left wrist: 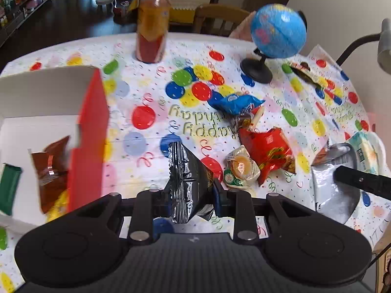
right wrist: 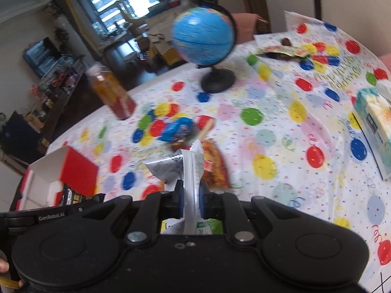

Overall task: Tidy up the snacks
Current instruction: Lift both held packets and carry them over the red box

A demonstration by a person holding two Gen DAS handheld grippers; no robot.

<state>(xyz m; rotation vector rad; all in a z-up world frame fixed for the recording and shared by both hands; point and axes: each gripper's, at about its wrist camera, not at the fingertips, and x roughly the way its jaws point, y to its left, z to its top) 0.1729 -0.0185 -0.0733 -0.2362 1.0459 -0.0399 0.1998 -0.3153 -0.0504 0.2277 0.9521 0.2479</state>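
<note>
My left gripper (left wrist: 189,201) is shut on a black snack packet (left wrist: 188,178), held just right of the red-sided white box (left wrist: 90,131). The box holds a brown packet (left wrist: 51,173) and a green one (left wrist: 9,185). My right gripper (right wrist: 191,201) is shut on a silver packet (right wrist: 188,168); it shows in the left wrist view (left wrist: 334,183) at the right. Loose on the table lie a blue packet (left wrist: 234,102), a red packet (left wrist: 271,151) and a small round pastry pack (left wrist: 240,168). The box (right wrist: 78,171) and the black packet (right wrist: 78,199) show at lower left in the right wrist view.
A juice bottle (left wrist: 152,24) stands at the table's far side. A blue globe (left wrist: 277,31) on a black stand is at back right, with a dark wrapper (left wrist: 305,73) beside it. A tissue pack (right wrist: 374,131) lies at the right. The balloon tablecloth (left wrist: 151,112) covers the table.
</note>
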